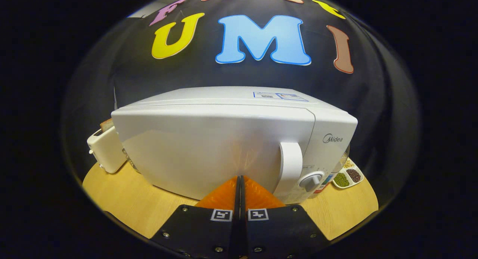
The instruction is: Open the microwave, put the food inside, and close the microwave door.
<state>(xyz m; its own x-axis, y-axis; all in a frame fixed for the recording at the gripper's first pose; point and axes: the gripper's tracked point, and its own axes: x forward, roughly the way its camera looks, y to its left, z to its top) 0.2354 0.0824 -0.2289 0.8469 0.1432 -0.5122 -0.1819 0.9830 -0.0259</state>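
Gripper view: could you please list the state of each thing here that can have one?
microwave door: closed, handle upright.
gripper: fingers shut together with nothing between them, tips at the door's lower front.
toaster: a slice of bread sticks up from its slot.
sectioned dish: compartments filled with grains or beans.
microwave dial: setting cannot be told.

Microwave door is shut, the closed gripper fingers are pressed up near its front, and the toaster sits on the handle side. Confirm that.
One error: the toaster stands on the side away from the handle. The gripper view shows the microwave shut and the gripper closed, empty, close to the door.
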